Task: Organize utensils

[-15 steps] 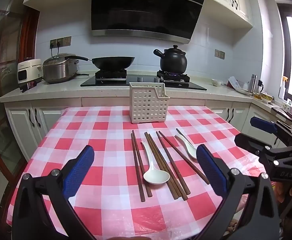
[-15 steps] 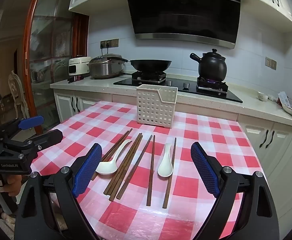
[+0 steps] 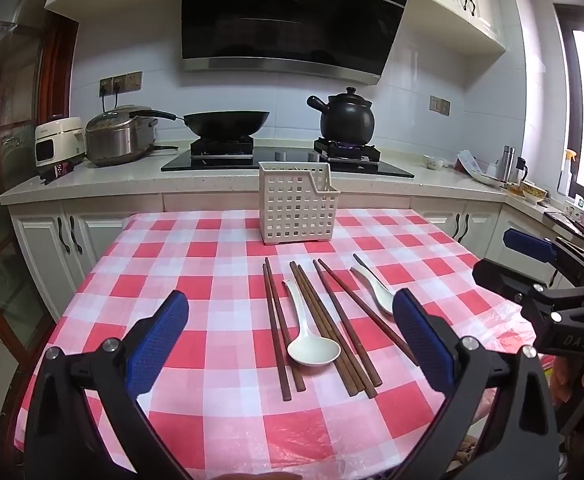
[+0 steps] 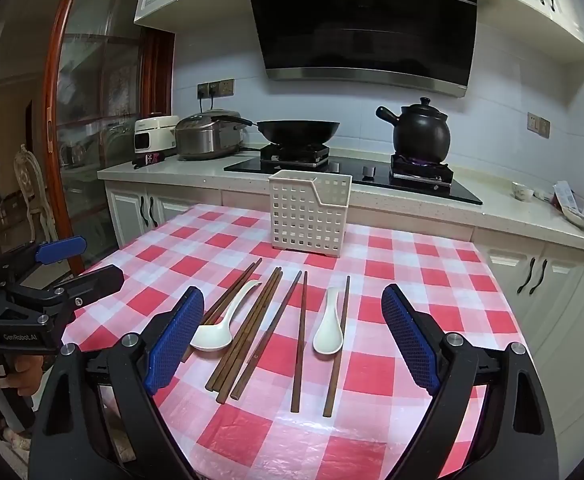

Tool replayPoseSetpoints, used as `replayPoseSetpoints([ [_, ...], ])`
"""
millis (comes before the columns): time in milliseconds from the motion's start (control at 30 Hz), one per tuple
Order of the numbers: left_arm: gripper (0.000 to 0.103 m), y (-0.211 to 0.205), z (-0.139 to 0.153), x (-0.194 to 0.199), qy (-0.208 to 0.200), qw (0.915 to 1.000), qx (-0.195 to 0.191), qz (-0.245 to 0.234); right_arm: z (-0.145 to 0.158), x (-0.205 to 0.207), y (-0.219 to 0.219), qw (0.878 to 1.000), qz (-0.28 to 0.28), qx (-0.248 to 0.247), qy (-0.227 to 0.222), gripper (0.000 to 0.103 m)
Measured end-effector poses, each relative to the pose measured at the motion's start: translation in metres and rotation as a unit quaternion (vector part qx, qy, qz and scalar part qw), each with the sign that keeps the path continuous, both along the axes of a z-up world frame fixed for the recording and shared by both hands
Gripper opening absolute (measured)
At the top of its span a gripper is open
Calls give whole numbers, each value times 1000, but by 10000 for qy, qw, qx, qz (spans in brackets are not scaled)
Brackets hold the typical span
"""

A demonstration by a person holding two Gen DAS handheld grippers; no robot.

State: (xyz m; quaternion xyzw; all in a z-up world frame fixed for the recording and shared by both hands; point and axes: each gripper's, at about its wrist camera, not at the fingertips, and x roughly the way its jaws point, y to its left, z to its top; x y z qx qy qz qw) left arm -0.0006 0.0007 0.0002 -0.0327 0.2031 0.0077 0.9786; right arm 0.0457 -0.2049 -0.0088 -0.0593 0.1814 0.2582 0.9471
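Both hand-held grippers, left (image 3: 292, 344) and right (image 4: 292, 340), gape wide and empty; chopsticks (image 3: 323, 320) and spoons (image 3: 307, 336) lie ahead, lengthwise toward the basket (image 3: 297, 208) at the worktop's far edge.

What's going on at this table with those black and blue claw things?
A person holds a claw in each hand, the left claw and the right claw, both open and empty above a checkered table. Brown chopsticks and two white spoons lie loose on the cloth. The white slotted holder behind them looks to hold nothing yet, so the sorting has not begun.
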Motion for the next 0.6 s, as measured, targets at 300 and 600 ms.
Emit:
replayPoseSetpoints([
  [300,99,2,-2,0,13,10000,3,1,0,0,0,10000,-3,-4,1,85],
  [600,99,5,-5,0,20,10000,13,-3,1,-1,0,10000,-4,-2,0,85],
])
